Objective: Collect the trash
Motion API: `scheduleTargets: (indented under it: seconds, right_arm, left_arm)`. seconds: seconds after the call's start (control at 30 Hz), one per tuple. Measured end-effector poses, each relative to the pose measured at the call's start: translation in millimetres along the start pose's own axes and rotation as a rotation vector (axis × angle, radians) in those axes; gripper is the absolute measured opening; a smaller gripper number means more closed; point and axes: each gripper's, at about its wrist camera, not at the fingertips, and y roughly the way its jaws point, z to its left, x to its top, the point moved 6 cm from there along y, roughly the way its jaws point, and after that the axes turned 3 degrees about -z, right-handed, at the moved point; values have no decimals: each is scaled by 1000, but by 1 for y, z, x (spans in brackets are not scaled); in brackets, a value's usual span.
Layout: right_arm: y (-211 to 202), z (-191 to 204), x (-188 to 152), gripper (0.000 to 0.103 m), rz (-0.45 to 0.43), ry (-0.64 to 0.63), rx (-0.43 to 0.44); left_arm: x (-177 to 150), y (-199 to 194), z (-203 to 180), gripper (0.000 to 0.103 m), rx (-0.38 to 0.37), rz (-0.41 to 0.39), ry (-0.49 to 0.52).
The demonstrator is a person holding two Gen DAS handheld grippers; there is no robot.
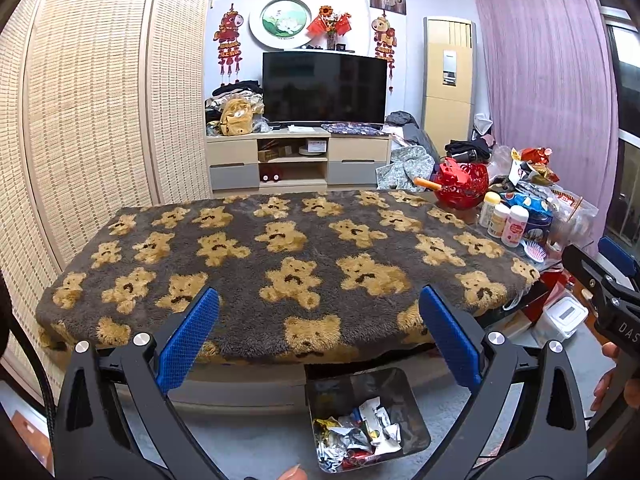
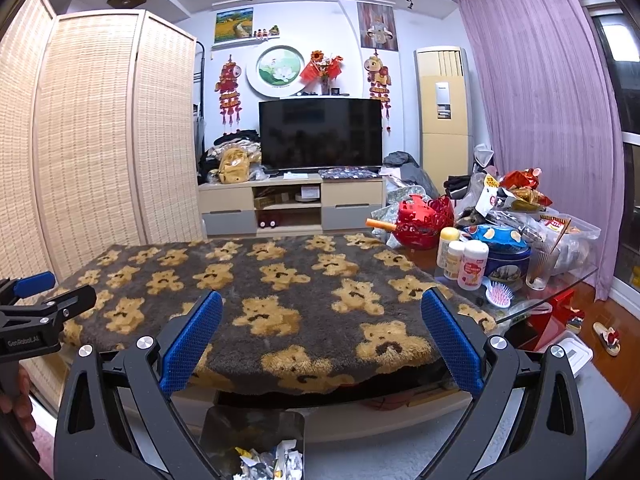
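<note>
A grey bin (image 1: 416,412) sits on the floor below the table's near edge, holding several crumpled wrappers (image 1: 360,436); the right wrist view shows the same bin (image 2: 224,432) with wrappers (image 2: 268,462) at the bottom. My left gripper (image 1: 320,316) is open above the bear-patterned blanket (image 1: 280,248), nothing between its blue pads. My right gripper (image 2: 322,320) is open too, over the blanket (image 2: 280,280), and empty. Each gripper shows at the edge of the other's view: the right gripper (image 1: 618,276) and the left gripper (image 2: 32,312).
Clutter crowds the table's right end: a red basket (image 2: 424,220), small bottles (image 2: 472,264), a blue tin (image 2: 508,264), a pink hairbrush (image 2: 500,294), snack bags (image 2: 524,188). A white box (image 1: 564,316) stands on the floor at right. A TV stand (image 1: 300,156) lines the far wall.
</note>
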Motion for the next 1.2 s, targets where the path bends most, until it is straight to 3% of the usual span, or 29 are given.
scheduleTargets:
  seconds: [0.7,0.9,1.2]
  right_arm:
    - [5,-3,-2,100,26,8,-6]
    - [10,-5,-6,100,43,14,7]
    - [20,-16,-6,100,77,63,30]
  left_arm:
    - [1,3,3,95,19,-3,39]
    - [-1,5,8,95,10,23,-24]
    - [6,-3,7,94,15,-38,-30]
